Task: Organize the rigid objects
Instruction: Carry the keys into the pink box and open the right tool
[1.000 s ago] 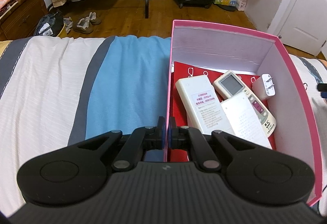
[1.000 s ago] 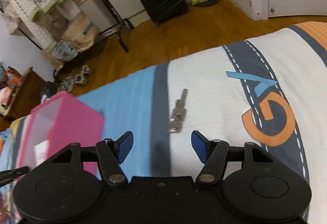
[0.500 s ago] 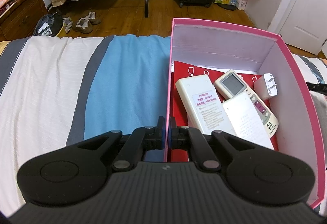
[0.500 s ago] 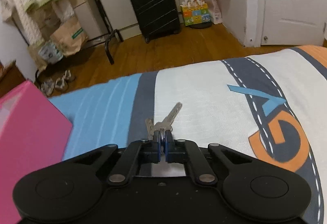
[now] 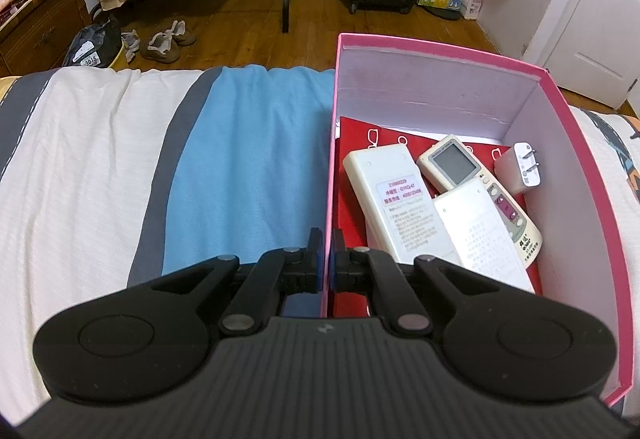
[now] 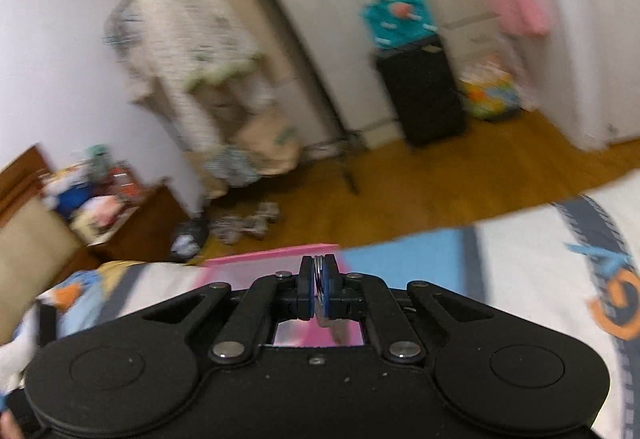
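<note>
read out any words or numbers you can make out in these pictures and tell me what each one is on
"21080029": top line of the pink sticker on the long white remote; its lower lines are too small.
"3018": label on the black bag on the floor.
Print on the paper bags, the other remote, the charger: unreadable.
Right wrist view: blurred, no text.

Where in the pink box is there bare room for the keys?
Free: the red lining along the left wall of the pink box, and the strip under its far wall. Crowded: middle and right, where three remotes overlap beside the white charger.
</note>
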`<control>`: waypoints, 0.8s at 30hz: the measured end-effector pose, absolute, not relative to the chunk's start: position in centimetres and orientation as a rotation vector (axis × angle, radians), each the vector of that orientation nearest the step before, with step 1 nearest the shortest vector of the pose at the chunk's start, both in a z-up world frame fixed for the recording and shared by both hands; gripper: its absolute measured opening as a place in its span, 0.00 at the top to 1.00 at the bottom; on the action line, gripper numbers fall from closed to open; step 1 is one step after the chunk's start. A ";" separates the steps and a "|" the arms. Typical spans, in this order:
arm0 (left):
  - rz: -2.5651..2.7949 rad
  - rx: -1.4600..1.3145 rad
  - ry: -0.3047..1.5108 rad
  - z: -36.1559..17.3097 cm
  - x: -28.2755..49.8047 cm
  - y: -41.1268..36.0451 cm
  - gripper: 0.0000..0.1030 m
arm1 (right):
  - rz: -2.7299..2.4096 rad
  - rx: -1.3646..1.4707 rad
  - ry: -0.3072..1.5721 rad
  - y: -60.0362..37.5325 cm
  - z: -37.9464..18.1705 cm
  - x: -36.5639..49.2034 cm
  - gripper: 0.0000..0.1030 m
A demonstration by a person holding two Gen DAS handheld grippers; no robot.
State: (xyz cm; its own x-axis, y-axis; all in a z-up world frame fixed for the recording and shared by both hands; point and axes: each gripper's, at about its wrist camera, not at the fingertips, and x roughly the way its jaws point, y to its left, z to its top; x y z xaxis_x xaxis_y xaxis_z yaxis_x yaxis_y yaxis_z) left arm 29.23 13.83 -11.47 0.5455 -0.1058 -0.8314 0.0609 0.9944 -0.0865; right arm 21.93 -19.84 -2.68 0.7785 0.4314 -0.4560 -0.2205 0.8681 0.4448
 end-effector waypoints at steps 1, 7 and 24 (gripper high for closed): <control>-0.099 -0.050 0.989 -11.5 29.2 13.8 0.98 | 0.390 0.383 0.571 -19.0 -2.3 21.6 0.94; -0.099 -0.048 0.988 -11.5 29.2 13.8 0.98 | 0.553 0.344 0.620 -13.3 -2.0 21.4 0.94; -0.107 -0.045 0.988 -11.9 29.0 13.7 0.98 | 0.553 0.223 0.768 -5.7 -6.6 24.9 0.92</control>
State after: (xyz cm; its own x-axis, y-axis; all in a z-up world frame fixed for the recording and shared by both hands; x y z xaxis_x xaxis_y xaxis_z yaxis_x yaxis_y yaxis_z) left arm 28.99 13.72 -11.85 0.5456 -0.1108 -0.8307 0.0694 0.9938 -0.0869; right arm 24.86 -5.66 -6.64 0.5867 0.5489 -0.5954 -0.3908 0.8359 0.3855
